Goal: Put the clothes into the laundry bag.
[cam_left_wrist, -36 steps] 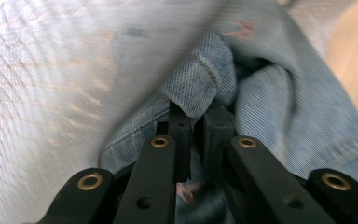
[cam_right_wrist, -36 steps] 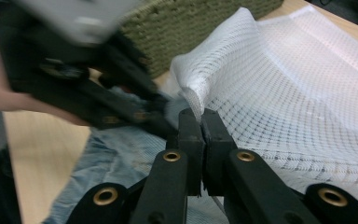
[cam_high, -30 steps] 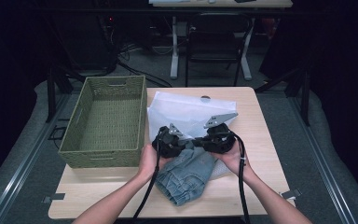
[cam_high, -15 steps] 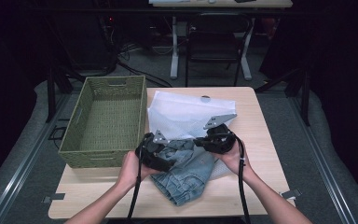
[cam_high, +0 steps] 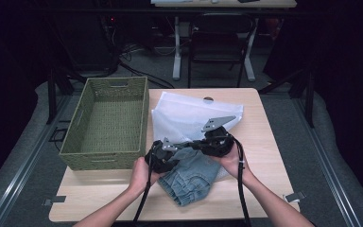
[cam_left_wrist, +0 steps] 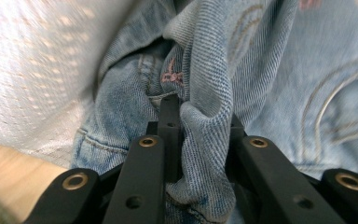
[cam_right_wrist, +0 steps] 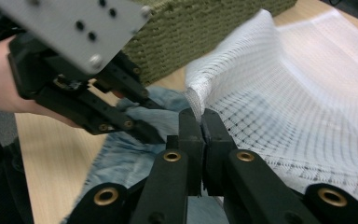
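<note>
A light blue denim garment (cam_high: 191, 179) lies crumpled on the table in front of a white mesh bag (cam_high: 189, 113). My left gripper (cam_high: 177, 152) is shut on a fold of the denim (cam_left_wrist: 279, 70), which bulges up between its jaws (cam_left_wrist: 201, 119). My right gripper (cam_high: 197, 144) faces it from the right. Its jaws (cam_right_wrist: 201, 119) are shut on the lifted edge of the mesh bag (cam_right_wrist: 307, 93). The denim (cam_right_wrist: 121, 158) lies just under and left of that edge, with the left gripper (cam_right_wrist: 144, 133) on it. The two grippers are close together.
A green woven basket (cam_high: 105, 153) stands to the left of the bag, close to the left gripper, with nothing visible inside. The wooden table (cam_high: 264, 156) has bare surface at the right and along the front. Chairs and desk legs stand beyond the far edge.
My left gripper pulled left and toward the person, and now holds the denim. The right gripper has stayed in place on the bag's edge.
</note>
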`<action>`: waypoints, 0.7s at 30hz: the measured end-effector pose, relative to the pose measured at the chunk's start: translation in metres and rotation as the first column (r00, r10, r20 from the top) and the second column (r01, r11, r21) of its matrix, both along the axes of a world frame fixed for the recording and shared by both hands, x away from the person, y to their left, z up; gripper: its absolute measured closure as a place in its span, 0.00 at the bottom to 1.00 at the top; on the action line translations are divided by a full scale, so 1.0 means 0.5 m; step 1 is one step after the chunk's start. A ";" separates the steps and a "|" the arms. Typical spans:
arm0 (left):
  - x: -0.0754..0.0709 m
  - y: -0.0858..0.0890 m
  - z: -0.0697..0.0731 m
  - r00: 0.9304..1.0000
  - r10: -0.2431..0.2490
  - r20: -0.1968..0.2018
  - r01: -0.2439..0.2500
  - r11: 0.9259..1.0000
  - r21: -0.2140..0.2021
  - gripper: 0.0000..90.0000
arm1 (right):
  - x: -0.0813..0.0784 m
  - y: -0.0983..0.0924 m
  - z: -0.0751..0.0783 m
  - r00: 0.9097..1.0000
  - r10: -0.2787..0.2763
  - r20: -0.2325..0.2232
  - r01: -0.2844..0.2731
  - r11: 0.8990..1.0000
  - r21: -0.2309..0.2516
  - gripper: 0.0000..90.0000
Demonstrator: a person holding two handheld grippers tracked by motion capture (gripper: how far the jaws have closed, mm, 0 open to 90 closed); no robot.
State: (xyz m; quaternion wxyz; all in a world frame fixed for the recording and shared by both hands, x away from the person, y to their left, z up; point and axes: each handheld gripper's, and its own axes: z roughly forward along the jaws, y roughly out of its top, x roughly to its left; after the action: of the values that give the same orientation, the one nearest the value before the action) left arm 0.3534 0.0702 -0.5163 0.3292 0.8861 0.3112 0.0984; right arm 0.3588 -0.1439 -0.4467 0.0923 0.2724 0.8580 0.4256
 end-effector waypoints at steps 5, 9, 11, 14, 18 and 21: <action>0.007 0.002 0.036 0.997 0.067 0.028 -0.063 0.990 -0.128 0.87 | -0.014 -0.001 0.021 0.999 0.016 0.033 -0.017 0.999 0.045 0.99; 0.012 0.007 0.072 0.987 0.138 0.080 -0.119 0.971 -0.207 0.88 | -0.021 -0.002 0.033 0.999 0.032 0.039 -0.035 0.997 0.063 0.99; 0.013 0.010 0.081 0.979 0.171 0.110 -0.144 0.965 -0.219 0.87 | -0.020 -0.004 0.033 0.999 0.031 0.040 -0.033 0.998 0.052 0.99; 0.021 0.016 0.072 0.976 0.193 0.104 -0.168 0.963 -0.213 0.87 | -0.012 -0.009 0.022 1.000 0.014 0.021 -0.015 1.000 0.011 0.99; 0.037 0.003 0.027 0.988 0.152 0.027 -0.147 0.980 -0.130 0.86 | 0.008 -0.016 -0.008 1.000 -0.012 -0.027 0.011 0.999 -0.031 0.99; 0.041 0.002 0.014 0.993 0.115 0.006 -0.114 0.989 -0.097 0.80 | 0.017 -0.020 -0.023 0.998 -0.025 -0.053 0.023 0.999 -0.047 0.99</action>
State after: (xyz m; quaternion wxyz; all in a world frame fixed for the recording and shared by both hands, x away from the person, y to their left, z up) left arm 0.3737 0.0713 -0.5094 0.3674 0.8491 0.3642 0.1070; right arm 0.3675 -0.1540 -0.4582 0.0806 0.2919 0.8664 0.3971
